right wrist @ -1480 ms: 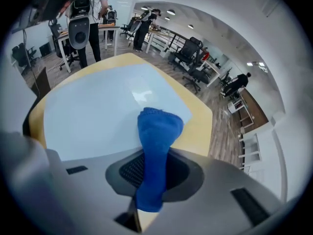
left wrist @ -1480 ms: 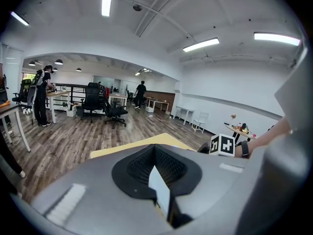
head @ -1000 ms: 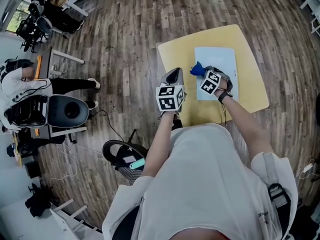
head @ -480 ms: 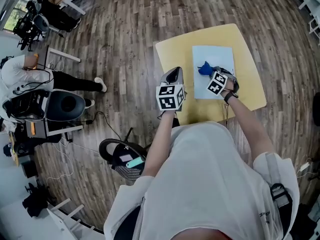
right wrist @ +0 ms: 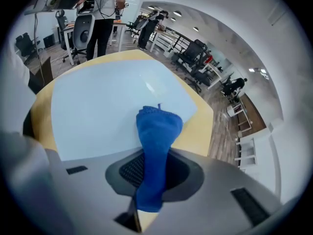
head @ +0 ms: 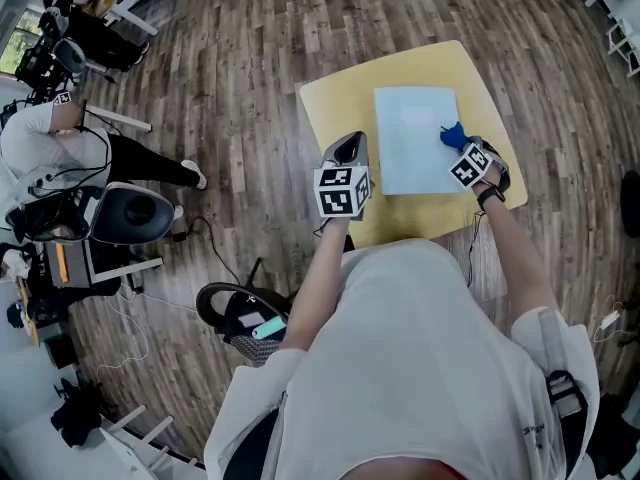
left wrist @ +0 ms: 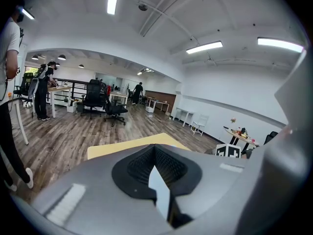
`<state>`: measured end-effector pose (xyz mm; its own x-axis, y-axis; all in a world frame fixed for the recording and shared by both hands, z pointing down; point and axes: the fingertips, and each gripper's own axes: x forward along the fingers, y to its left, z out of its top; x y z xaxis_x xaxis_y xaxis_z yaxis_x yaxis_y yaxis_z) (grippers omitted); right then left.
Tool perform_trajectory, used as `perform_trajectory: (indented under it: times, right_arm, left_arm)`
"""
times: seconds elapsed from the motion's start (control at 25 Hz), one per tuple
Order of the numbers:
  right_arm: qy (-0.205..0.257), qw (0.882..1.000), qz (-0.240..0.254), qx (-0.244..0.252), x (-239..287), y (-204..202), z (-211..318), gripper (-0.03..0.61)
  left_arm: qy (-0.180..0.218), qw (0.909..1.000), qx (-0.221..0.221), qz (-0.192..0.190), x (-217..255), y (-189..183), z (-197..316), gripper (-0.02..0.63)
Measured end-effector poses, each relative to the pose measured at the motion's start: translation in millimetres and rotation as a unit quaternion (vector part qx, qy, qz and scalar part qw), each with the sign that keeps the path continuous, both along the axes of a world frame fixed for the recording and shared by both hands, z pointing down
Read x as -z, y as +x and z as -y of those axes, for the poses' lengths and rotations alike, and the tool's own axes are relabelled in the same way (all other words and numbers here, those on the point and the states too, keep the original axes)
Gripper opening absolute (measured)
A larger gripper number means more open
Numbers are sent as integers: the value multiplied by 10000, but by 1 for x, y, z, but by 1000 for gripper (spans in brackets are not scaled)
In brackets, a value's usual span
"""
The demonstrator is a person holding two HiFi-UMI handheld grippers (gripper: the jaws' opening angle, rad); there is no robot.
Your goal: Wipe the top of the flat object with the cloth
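right gripper view: right gripper (right wrist: 146,199) clamps blue cloth (right wrist: 155,146) over pale sheet (right wrist: 102,111).

White short-sleeve tee (head: 430,368), black band (head: 491,196) on right wrist. Grey left gripper (head: 347,143) & right gripper (head: 466,148), w/ b&w marker cubes (head: 341,192).

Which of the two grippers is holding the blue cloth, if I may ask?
The right gripper, shut on the cloth; the left gripper holds nothing.
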<state>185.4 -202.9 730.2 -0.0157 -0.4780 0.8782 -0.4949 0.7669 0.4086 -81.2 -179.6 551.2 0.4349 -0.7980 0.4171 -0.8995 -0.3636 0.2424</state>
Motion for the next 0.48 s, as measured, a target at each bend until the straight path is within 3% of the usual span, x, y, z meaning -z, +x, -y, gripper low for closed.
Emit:
perform_trajectory:
  times: [0.24, 0.48]
  right_arm:
    - [-105, 9999, 19, -85, 4, 1, 2, 67]
    - [97, 9947, 718, 723, 40, -95, 5, 67]
  left_arm:
    - [6, 10000, 9, -22, 2, 1, 2, 5]
    - [27, 9995, 305, -57, 8, -21, 9, 5]
